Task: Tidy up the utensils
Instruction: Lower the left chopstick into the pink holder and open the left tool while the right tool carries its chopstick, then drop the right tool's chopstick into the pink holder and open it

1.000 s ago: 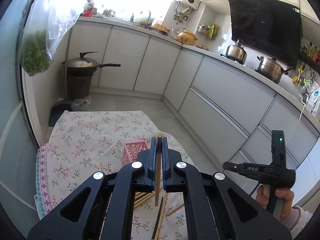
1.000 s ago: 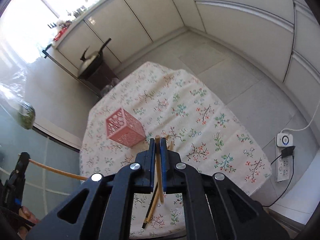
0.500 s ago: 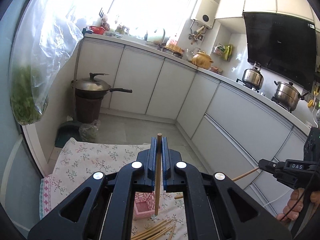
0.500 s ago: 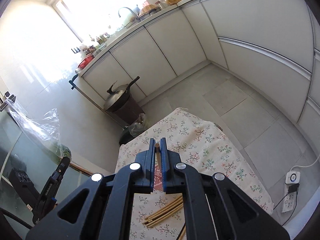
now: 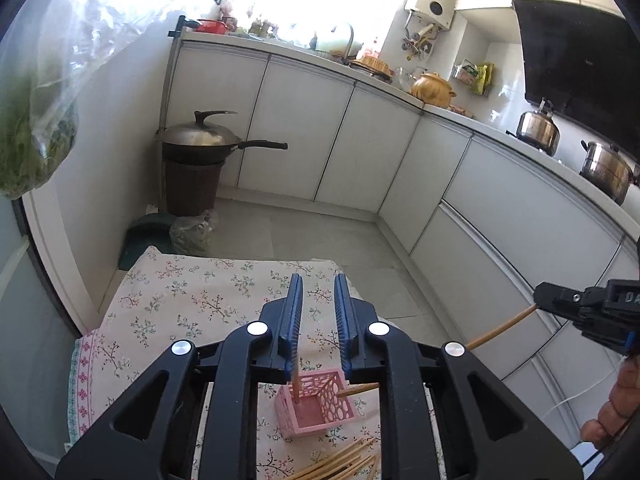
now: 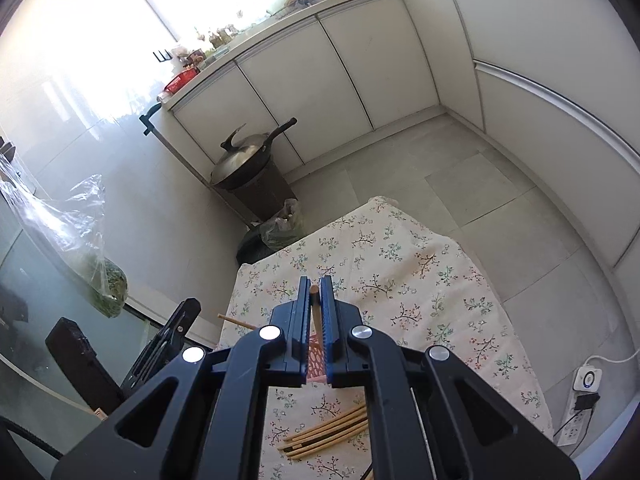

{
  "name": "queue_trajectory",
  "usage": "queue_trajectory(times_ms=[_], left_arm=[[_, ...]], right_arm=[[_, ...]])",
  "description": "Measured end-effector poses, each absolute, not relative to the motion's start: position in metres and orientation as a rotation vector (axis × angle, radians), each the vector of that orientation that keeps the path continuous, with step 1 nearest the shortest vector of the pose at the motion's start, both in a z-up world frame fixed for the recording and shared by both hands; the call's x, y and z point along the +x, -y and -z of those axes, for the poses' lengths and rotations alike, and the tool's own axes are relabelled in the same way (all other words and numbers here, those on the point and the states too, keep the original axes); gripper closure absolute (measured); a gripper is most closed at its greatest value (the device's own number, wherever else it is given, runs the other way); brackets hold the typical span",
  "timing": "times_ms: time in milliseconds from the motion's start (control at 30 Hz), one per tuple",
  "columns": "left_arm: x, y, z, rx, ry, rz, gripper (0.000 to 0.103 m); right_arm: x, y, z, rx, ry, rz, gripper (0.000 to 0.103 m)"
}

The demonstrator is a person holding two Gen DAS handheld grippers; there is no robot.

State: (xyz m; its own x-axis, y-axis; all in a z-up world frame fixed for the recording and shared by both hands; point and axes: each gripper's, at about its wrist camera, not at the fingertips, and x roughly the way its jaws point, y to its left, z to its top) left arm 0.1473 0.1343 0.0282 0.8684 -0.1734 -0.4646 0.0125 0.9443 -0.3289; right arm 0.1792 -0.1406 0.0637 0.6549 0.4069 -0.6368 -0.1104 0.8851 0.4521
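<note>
1. The left gripper [image 5: 317, 312] points downward over the cloth-covered counter [image 5: 180, 300]. Its fingers [image 5: 293, 312] have just been opening and stand apart with a clear gap.
2. A chopstick [image 5: 296, 388] stands nearly upright in the pink basket [image 5: 316, 408] directly below those fingers. Its top sits at the lower edge of the left finger; whether it still touches the pad I cannot tell.
3. The right gripper [image 6: 315, 308] tilts down toward the same counter, fingers closed on a second chopstick [image 6: 314, 300] whose tip pokes out between the pads.
4. In the left wrist view the right gripper's body shows at the right edge, off the counter's side, with a person's hand [image 5: 608, 416] below it. Its chopstick slants down toward the basket, the lower end over the basket's right wall.
5. A bundle of loose chopsticks [image 6: 328, 432] lies flat on the cloth just on the near side of the basket.
6. The basket sits toward the near part of the counter; beyond it the floral cloth is bare up to the far edge.
7. Past that edge is open tiled floor [image 5: 320, 240], bounded by white cabinets [image 5: 300, 136], with a lidded wok on a brown bin [image 5: 196, 160] in the corner.
</note>
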Motion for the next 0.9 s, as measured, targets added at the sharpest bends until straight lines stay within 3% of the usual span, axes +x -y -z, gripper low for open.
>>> queue_trajectory(times_ms=[300,533,700,833,900], left_arm=[[0.108,-0.159,-0.039,-0.409,-0.48,0.055,0.073],[0.118,-0.163,-0.028,-0.424,-0.521,0.062,0.071],[0.119,-0.157,-0.023,-0.393,-0.541,0.08,0.071],[0.117,-0.149,-0.021,-0.372,-0.559,0.109,0.069],[0.118,-0.141,-0.02,-0.345,-0.582,0.137,0.063]], right_arm=[[0.198,0.123,-0.052,0.353,-0.828,-0.268,0.098],[0.219,0.113,-0.028,0.347,-0.837,-0.236,0.097],[0.215,0.12,-0.015,0.4,-0.815,-0.226,0.09],[0.199,0.128,-0.017,0.39,-0.775,-0.215,0.077],[0.184,0.135,-0.018,0.386,-0.749,-0.21,0.072]])
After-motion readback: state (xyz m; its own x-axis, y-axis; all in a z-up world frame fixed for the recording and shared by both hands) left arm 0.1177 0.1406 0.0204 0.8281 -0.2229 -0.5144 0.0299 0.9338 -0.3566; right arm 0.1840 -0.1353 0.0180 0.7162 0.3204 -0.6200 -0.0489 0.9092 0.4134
